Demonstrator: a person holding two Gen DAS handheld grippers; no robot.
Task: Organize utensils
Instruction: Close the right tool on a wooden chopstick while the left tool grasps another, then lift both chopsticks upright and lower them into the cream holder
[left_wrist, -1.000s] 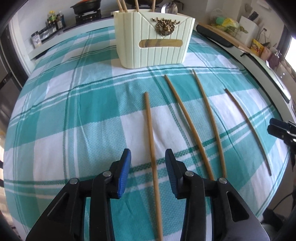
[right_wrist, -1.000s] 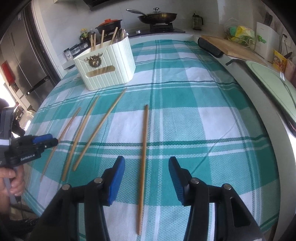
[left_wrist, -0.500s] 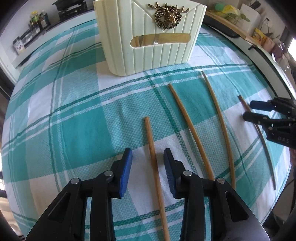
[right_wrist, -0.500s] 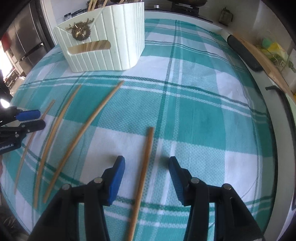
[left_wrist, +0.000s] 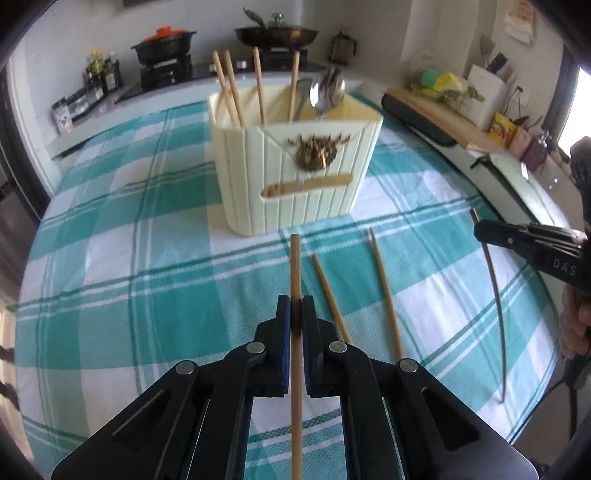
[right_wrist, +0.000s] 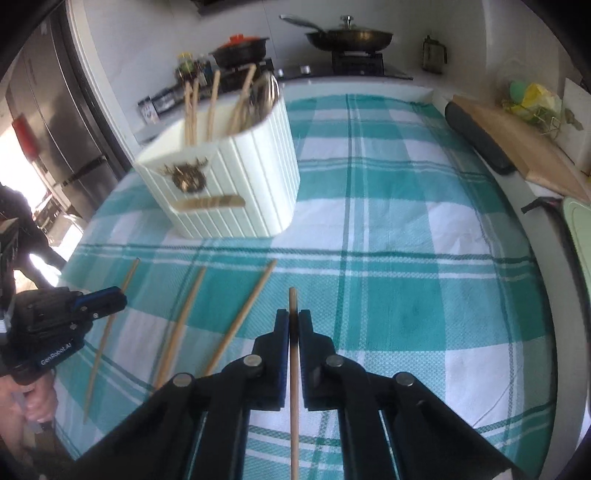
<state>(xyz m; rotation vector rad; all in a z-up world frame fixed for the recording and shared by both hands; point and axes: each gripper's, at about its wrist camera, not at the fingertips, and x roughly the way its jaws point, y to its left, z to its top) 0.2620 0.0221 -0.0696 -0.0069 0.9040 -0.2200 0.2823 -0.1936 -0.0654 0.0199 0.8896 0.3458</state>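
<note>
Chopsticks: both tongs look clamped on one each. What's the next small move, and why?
Probably carry both toward the holder and tip them upright. The left tongs and right tongs are each shut on a chopstick, and four chopsticks already stand in the holder.

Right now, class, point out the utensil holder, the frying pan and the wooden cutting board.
utensil holder (left_wrist: 295, 184): left wrist view, ribbed front wall.
frying pan (right_wrist: 351, 37): right wrist view, pan body.
wooden cutting board (right_wrist: 517, 144): right wrist view, top face.

I see two chopsticks (left_wrist: 384, 288) lying loose on the tablecloth (left_wrist: 147, 295), between the two clamped ones. The cream holder (left_wrist: 295, 173) stands upright near the far edge.
</note>
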